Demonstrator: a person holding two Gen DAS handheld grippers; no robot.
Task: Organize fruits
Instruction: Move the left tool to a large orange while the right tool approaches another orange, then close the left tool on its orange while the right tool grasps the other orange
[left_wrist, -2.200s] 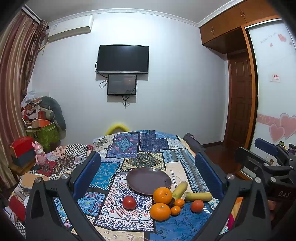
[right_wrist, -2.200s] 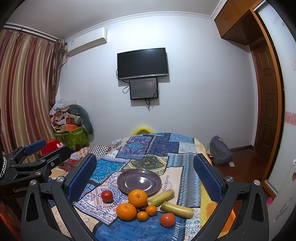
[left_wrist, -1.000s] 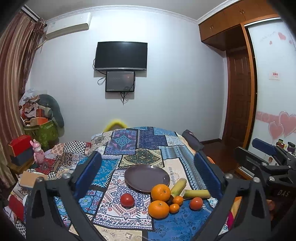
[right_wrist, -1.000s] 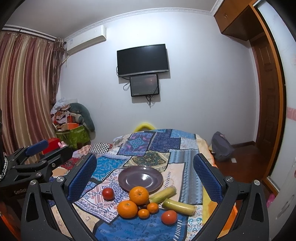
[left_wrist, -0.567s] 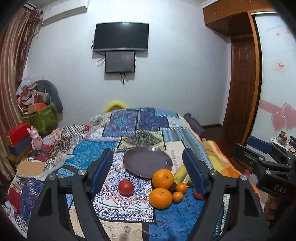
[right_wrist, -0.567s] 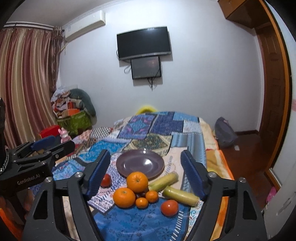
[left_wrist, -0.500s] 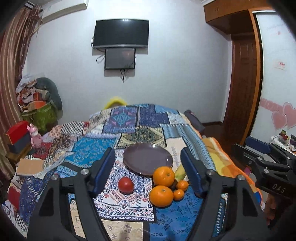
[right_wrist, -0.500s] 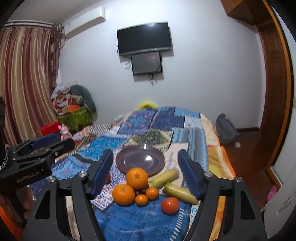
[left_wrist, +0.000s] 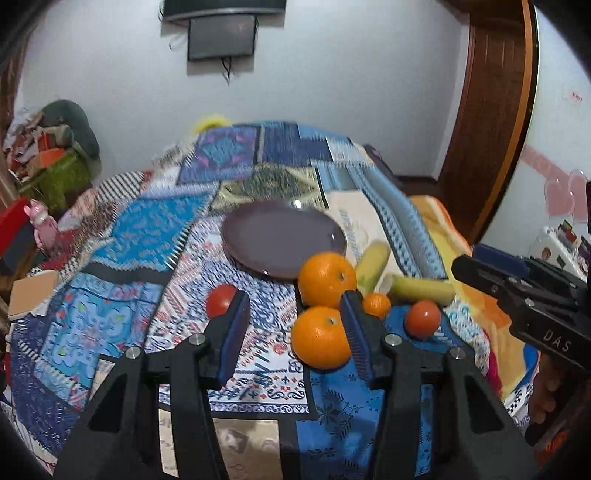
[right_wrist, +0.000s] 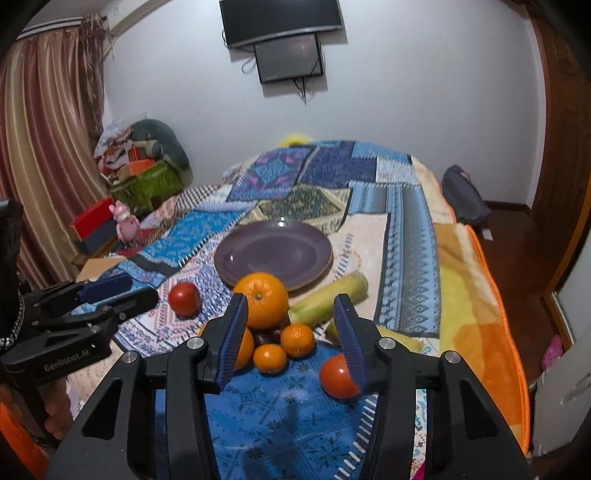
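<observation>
A purple plate (left_wrist: 280, 236) (right_wrist: 273, 253) lies empty on the patchwork bedspread. In front of it sit two big oranges (left_wrist: 325, 278) (left_wrist: 319, 341), small mandarins (right_wrist: 297, 339) (right_wrist: 269, 357), two tomatoes (left_wrist: 219, 304) (left_wrist: 423, 318) and two yellow-green corn cobs (left_wrist: 371, 262) (left_wrist: 421, 291). My left gripper (left_wrist: 293, 334) is open and empty, above the cloth between the left tomato and the near orange. My right gripper (right_wrist: 290, 334) is open and empty, above the mandarins, with the top orange (right_wrist: 261, 300) just beyond. The near orange is partly hidden behind the right gripper's left finger.
The bed's right edge, with an orange blanket (right_wrist: 476, 295), drops to a wooden floor where a dark bag (right_wrist: 463, 201) lies. Clutter, a red box (right_wrist: 92, 218) and a pink toy (right_wrist: 125, 219) stand to the bed's left. A TV hangs on the far wall.
Both grippers have moved forward and down toward the fruit. Their jaws have narrowed from wide open to a smaller gap. The fruit and the plate have not moved.
</observation>
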